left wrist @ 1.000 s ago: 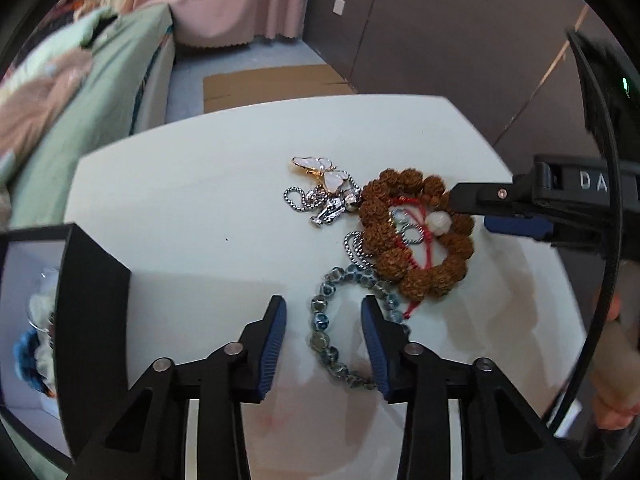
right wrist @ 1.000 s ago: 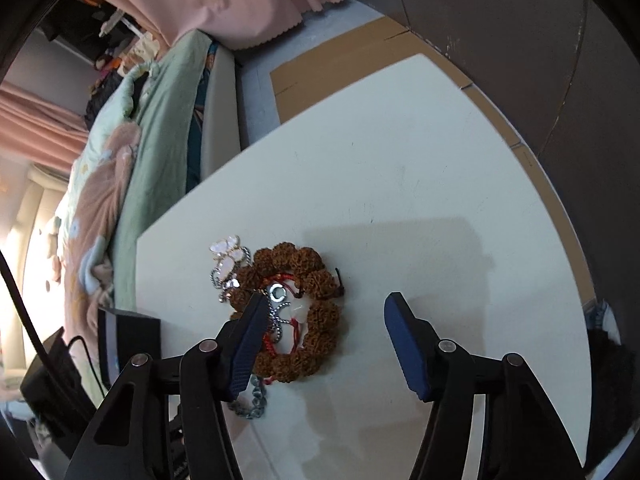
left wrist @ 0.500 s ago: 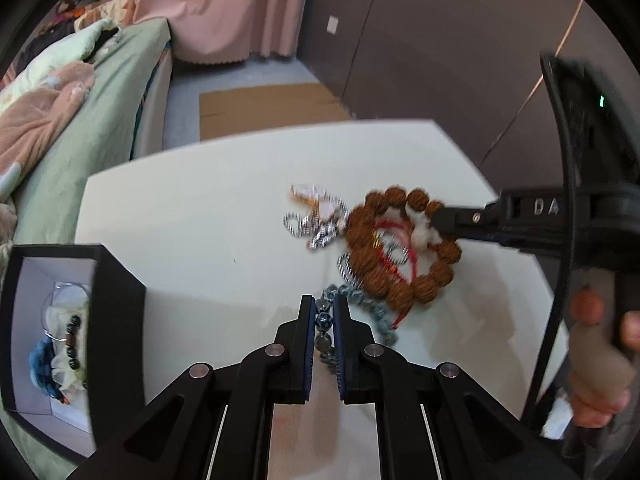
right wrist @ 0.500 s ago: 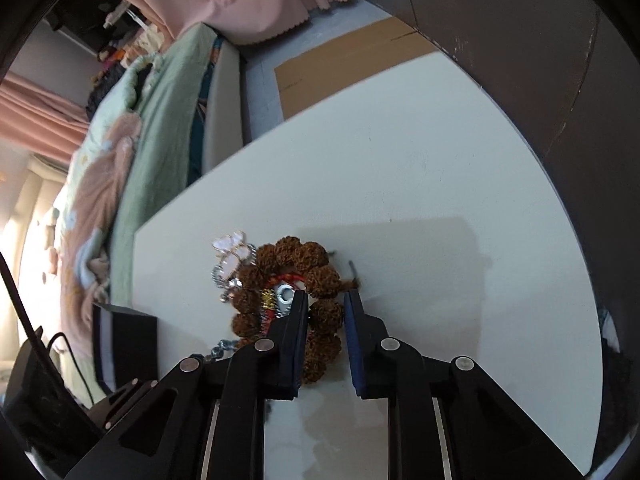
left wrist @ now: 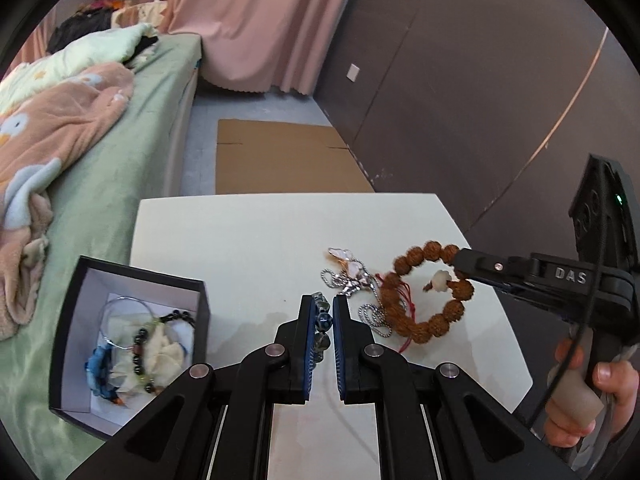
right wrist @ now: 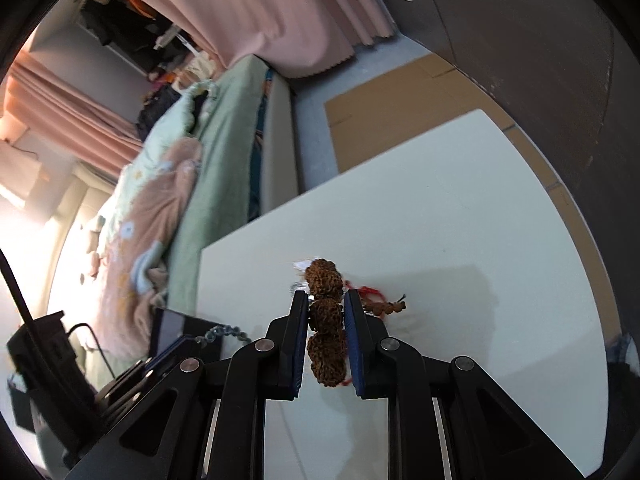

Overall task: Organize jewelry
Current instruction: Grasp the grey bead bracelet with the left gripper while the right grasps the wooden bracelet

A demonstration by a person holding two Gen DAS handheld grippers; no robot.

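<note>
Jewelry lies in a small tangle on the white surface [left wrist: 256, 248], and both grippers have hold of a piece of it. The left gripper [left wrist: 322, 322] has its jaws closed on the blue-grey bead bracelet [left wrist: 323, 322], pinched at one bead so the rest of the strand hangs limp below. The right gripper [right wrist: 326, 316] has its jaws clamped on the brown seed-bead bracelet [right wrist: 325, 320], gripping across two or three of its knobbly beads; in the left wrist view that ring [left wrist: 430, 292] hangs partly raised, red cord [left wrist: 406, 300] trailing. Just beside it lie a silver chain [left wrist: 370, 314] and a butterfly pendant [left wrist: 346, 260], apparently looped into the cord. Both bracelets look light and floppy, strung on elastic or thread, so they should swing and sag rather than keep shape; the rough seed beads ought to grip well, while the smooth glass beads may slip. The chain could snag and be dragged along. The open black box [left wrist: 132, 280], at the surface's left edge and already holding other pieces, seems the likely destination.
</note>
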